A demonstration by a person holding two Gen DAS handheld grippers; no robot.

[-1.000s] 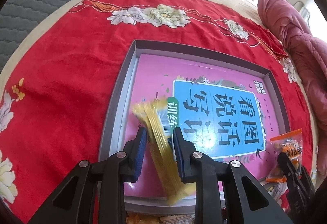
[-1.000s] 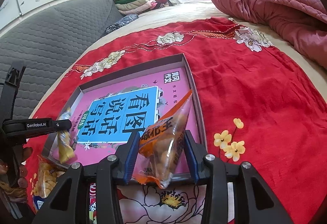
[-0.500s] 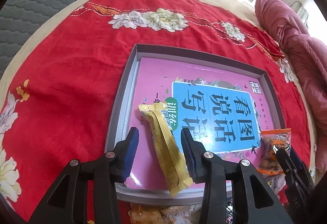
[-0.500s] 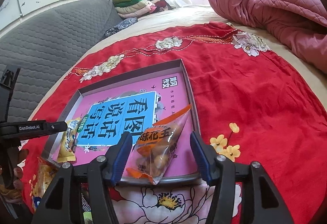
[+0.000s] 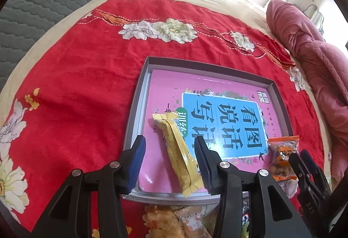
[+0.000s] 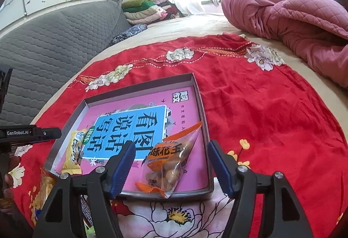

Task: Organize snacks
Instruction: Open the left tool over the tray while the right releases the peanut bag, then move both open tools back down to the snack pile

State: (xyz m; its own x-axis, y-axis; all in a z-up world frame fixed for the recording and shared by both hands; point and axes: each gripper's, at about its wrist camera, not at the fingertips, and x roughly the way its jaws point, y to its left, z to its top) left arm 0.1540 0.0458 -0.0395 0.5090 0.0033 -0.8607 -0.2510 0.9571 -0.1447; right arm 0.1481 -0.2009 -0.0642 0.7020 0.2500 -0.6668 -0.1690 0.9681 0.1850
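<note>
Between the wide-apart jaws of the left gripper [image 5: 169,155] lies a yellow snack bar [image 5: 177,154], flat on the pink book [image 5: 165,85] inside the grey tray [image 5: 136,107]; neither pad touches it, and its near end reaches the tray's front wall. The right gripper [image 6: 170,164] is likewise spread open with nothing in its grip, and an orange-and-clear peanut bag [image 6: 168,164] rests between its jaws, free of both, at the tray's near right corner [image 6: 209,192].

Both snacks sit along the tray's near edge, the bar toward the left side and the bag at the right, leaving the far part of the book bare. Around the tray the red flowered blanket [image 5: 76,77] spreads on every side.

Only the left view shows more snack packets [image 5: 174,222] on the blanket just in front of the tray. Only the right view shows the bar [image 6: 72,156] lying close to the tray's left wall, a pink quilt [image 6: 293,27] well beyond the tray, and folded clothes [image 6: 148,8] at the far edge.
</note>
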